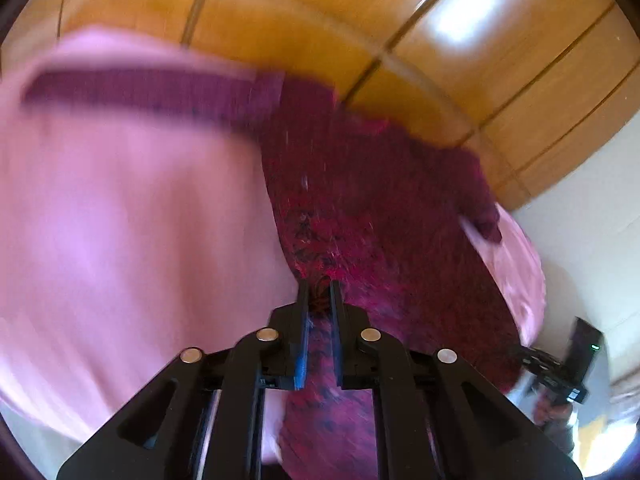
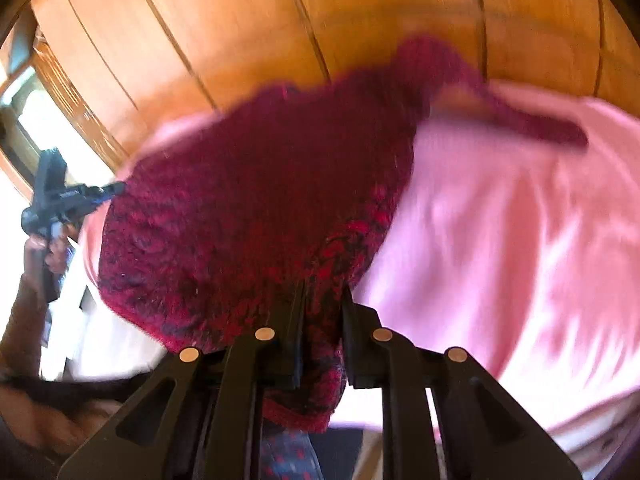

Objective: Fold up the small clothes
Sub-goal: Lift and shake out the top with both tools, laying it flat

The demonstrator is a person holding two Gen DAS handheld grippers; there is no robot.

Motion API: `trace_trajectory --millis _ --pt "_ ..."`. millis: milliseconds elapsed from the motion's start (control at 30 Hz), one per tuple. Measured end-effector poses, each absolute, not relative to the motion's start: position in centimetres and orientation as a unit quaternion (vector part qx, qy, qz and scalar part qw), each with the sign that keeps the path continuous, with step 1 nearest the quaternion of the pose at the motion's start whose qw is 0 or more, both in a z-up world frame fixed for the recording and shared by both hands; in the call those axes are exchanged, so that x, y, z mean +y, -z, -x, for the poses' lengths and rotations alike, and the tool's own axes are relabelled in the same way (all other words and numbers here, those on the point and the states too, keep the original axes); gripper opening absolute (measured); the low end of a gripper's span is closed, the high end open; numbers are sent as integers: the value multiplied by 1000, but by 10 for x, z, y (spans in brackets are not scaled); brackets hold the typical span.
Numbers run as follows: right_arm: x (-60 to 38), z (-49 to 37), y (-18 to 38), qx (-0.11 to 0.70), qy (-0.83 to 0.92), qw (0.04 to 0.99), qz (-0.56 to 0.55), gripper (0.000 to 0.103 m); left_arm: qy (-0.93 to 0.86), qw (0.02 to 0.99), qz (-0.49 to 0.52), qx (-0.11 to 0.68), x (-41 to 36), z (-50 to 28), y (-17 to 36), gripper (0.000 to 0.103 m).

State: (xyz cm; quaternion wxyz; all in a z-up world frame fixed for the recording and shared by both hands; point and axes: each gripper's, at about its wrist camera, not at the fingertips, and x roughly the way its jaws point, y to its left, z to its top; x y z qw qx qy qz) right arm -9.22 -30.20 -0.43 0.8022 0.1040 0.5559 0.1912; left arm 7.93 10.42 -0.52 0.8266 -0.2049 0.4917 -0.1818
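Crimson knit garment [image 1: 360, 208] pinched by both left gripper [image 1: 319, 300] and right gripper [image 2: 324, 300] fingers, lifted above the pink cloth [image 1: 120, 220]; next, fold it over

The right gripper [image 2: 322, 292] has its 2 black fingers [image 2: 294, 320] clamped on the near edge of a dark red knitted garment [image 2: 256, 200], a fold of the knit bunched between the jaws and hanging below them. The garment spreads up and to the left over a pink cloth [image 2: 520, 232], which fills the right half of the view. One narrow knitted strip runs out across the pink cloth toward the upper right. Behind both stand orange wooden panels [image 2: 224, 28]. At the left edge, a hand [image 2: 44, 252] holds the left gripper [image 2: 116, 189], whose tip meets the garment's left edge. Everything is motion-blurred.
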Motion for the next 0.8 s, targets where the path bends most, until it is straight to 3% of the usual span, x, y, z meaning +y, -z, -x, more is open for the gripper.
trace_trajectory --millis 33,67,100,133,167,200,300,333,367,400,467,667,800 --pt "-305 97 15 567 -184 794 -116 19 168 824 213 497 108 -68 21 8" --pt "-310 102 28 578 -170 786 -136 30 162 822 217 500 109 -63 31 15" --pt "-315 101 33 581 -160 784 -151 48 162 815 230 506 112 -56 44 24" --pt "-320 103 38 579 -150 784 -168 53 162 808 246 510 114 -55 54 47" --pt "-322 111 38 577 -143 784 -179 55 158 800 274 509 118 -50 65 61" --pt "-323 110 42 578 -140 782 -186 55 161 794 293 508 118 -46 74 61" --pt "-322 99 56 580 -143 775 -208 55 180 797 295 494 107 -31 78 61" --pt "-320 97 57 579 -146 775 -206 54 191 797 292 492 103 -29 77 51" --pt "-314 95 56 579 -152 776 -201 47 196 800 280 494 98 -27 77 32" --pt "-307 92 55 580 -162 775 -192 30 198 804 261 497 92 -26 76 20" --pt "-299 89 49 580 -164 781 -164 20 200 808 257 490 91 -27 71 12" --pt "-311 110 -21 518 -200 820 -138 13 214 839 228 446 115 -2 9 9" --pt "-312 126 3 564 -192 797 -103 13 187 830 188 490 108 8 24 9"
